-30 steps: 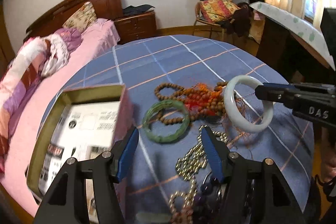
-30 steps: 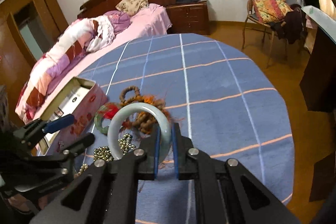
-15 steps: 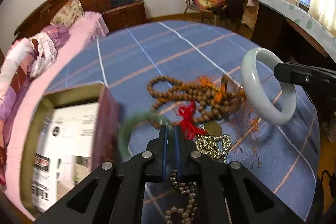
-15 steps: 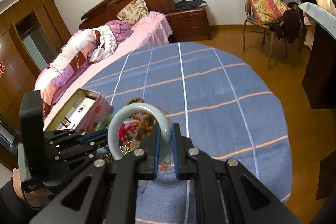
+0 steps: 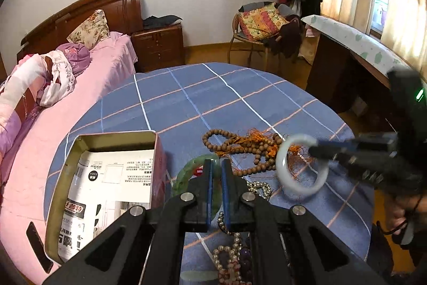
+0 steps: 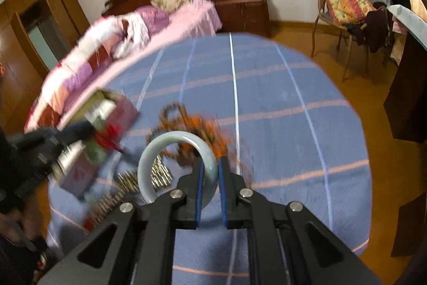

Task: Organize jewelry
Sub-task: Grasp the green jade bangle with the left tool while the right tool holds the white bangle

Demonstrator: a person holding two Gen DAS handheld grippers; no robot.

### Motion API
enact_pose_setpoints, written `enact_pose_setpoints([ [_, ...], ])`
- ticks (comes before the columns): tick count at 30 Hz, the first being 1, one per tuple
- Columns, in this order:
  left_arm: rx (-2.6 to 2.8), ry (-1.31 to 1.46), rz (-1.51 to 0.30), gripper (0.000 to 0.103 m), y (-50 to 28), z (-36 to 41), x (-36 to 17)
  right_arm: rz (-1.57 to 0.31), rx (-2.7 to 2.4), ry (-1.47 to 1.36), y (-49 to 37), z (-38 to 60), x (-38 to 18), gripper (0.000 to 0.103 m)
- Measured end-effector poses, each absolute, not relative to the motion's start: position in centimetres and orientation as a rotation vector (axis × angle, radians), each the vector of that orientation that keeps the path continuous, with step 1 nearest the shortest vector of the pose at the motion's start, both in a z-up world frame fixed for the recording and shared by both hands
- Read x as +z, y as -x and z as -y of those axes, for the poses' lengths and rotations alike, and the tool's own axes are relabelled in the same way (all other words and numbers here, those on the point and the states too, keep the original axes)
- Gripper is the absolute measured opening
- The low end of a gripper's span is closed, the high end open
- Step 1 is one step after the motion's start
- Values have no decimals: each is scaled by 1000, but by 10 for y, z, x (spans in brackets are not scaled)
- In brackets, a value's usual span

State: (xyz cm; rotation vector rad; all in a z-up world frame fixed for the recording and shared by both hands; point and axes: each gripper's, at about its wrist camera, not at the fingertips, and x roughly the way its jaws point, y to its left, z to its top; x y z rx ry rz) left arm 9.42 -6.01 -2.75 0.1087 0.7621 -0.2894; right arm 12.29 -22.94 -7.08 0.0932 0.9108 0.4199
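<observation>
Green jade showed between the blue pads of the left gripper (image 5: 216, 178), clamped tight on the green bangle (image 5: 186, 175) just beside the open tin box (image 5: 80, 151) at the table's (image 5: 186, 98) left edge. Wooden prayer beads (image 5: 240, 146) lay mid-table, metal bead chains (image 5: 257, 187) nearer. To their right the other gripper pinched the white bangle (image 5: 301, 164). From the right wrist, the right gripper (image 6: 210, 178) was closed on the white bangle's (image 6: 173, 146) rim, the ring upright over the blurred beads (image 6: 186, 119); the left gripper (image 6: 77, 132) sat by the box (image 6: 112, 108).

Pale bangle (image 6: 184, 140) (clamped) in right claw (image 6: 210, 175)
</observation>
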Motion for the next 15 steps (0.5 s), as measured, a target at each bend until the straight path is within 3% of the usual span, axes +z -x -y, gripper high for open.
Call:
enact_pose_setpoints([
  [13,-295,-82,-730,5,-84,49,-15,-967,423,-1,-112,219,-85,15],
  [15,-295,-79,-727,5,-82,46,-15,-956,404,3,-109,219,-82,19],
])
